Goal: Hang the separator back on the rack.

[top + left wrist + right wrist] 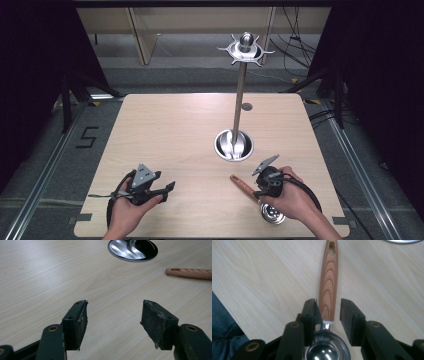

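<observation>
A utensil with a wooden handle and a round metal head lies flat near the table's front right. My right gripper straddles the handle just above the metal neck. Its jaws are close on either side, one touching the wood and the other a small gap away. My left gripper rests at the front left, wide open with only bare table between its pads. In the left gripper view the handle's end lies off to the right.
A tall metal stand with a ring of hooks at its top rises from a shiny round base at the table's middle right. A small grey disc sits behind it. Table edges are near both hands.
</observation>
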A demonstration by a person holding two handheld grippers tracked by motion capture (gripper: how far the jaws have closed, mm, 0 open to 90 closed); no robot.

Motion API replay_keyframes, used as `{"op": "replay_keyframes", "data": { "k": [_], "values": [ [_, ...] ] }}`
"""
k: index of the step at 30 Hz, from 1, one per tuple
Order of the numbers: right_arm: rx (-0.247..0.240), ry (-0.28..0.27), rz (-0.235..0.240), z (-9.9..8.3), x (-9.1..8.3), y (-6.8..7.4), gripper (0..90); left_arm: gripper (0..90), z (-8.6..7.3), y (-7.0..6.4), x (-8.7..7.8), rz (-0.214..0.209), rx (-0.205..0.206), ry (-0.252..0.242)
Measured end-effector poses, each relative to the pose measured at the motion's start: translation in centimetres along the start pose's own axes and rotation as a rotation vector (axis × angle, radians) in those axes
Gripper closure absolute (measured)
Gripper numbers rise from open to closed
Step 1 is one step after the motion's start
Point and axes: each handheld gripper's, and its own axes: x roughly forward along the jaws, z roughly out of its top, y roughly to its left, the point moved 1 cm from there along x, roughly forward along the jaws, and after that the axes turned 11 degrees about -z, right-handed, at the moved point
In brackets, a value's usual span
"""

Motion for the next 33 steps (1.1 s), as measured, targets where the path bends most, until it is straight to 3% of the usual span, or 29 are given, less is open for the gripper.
{"op": "replay_keyframes", "data": {
  "k": [1, 3, 7, 8, 9, 10, 12, 13, 15, 18, 25, 27, 33],
  "values": [
    [0.017, 0.002, 0.021, 0.1, 0.0, 0.3, 70.2, 36.9, 0.0, 0.0, 0.0, 0.000, -0.001, 0.006],
    [-0.005, 0.006, 0.010, 0.3, 0.3, 0.3, 70.9, 36.9, 0.1, -0.1, 0.0, 0.003, 0.013, 0.015],
    [-0.018, 0.025, 0.007, 0.6, 0.8, 0.4, 71.6, 36.8, -0.1, -0.2, 0.3, -0.011, -0.003, -0.006],
    [0.006, 0.036, 0.005, 0.6, 0.7, 0.5, 71.6, 36.8, -0.1, -0.1, 0.2, -0.014, 0.001, 0.010],
    [-0.015, 0.035, 0.003, 0.7, 0.8, 0.3, 71.4, 36.8, -0.1, -0.1, 0.2, -0.011, 0.000, 0.017],
    [0.009, 0.050, 0.000, 0.7, 0.8, 0.3, 71.3, 36.8, -0.1, -0.2, 0.3, -0.012, -0.019, -0.014],
    [-0.011, 0.046, 0.001, 0.8, 1.0, 0.2, 71.4, 36.8, -0.1, -0.2, 0.2, -0.011, -0.025, -0.006],
    [0.016, 0.062, 0.016, 1.0, 1.2, 0.5, 71.5, 36.8, -0.2, 0.0, 0.0, -0.015, -0.004, 0.012],
    [0.017, 0.063, 0.010, 1.1, 1.2, 0.5, 71.5, 36.8, -0.2, 0.0, 0.0, -0.013, -0.017, 0.004],
    [0.007, 0.080, 0.011, 1.8, 1.6, 0.9, 71.4, 36.8, -0.1, -0.1, 0.2, -0.012, -0.032, -0.008],
    [-0.030, 0.092, -0.011, 2.7, 2.7, 1.1, 68.8, 36.8, -0.2, -0.1, 0.1, -0.014, -0.026, -0.002],
    [-0.035, 0.093, -0.007, 3.0, 2.9, 1.0, 68.6, 36.8, -0.2, 0.1, 0.0, -0.017, -0.008, 0.016],
    [-0.058, 0.118, -0.002, 3.9, 3.3, 1.0, 68.2, 36.7, -0.2, 0.0, 0.1, -0.018, -0.021, 0.017]
  ]
}}
